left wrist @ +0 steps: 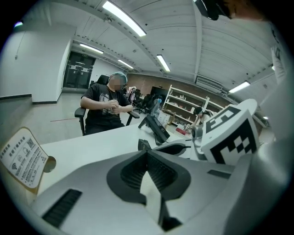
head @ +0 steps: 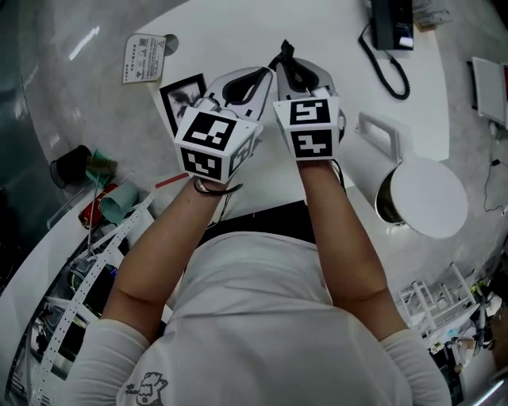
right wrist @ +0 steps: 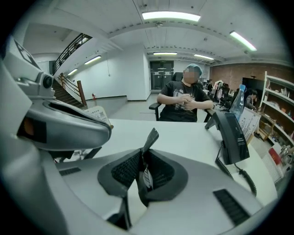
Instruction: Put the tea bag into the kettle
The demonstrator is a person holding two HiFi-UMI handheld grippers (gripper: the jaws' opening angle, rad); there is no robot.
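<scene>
Both grippers are held side by side over the white table (head: 238, 32), tips nearly touching. A dark tea bag packet (head: 284, 54) sticks up between the tips. My right gripper (right wrist: 141, 158) is shut on the packet (right wrist: 150, 137), whose pale tag hangs inside the jaws. My left gripper (left wrist: 146, 153) looks shut too, with a dark corner of the packet (left wrist: 142, 145) at its tip. In the head view the left gripper (head: 266, 73) and the right gripper (head: 287, 65) show under their marker cubes. The white kettle (head: 421, 194) stands to the right with its lid on.
A desk phone (head: 390, 24) with a coiled cord sits at the far right of the table. A printed card (head: 145, 57) and a small picture frame (head: 182, 93) lie to the left. Clutter and a cup (head: 119, 202) fill the lower left. A person (right wrist: 183, 98) sits beyond the table.
</scene>
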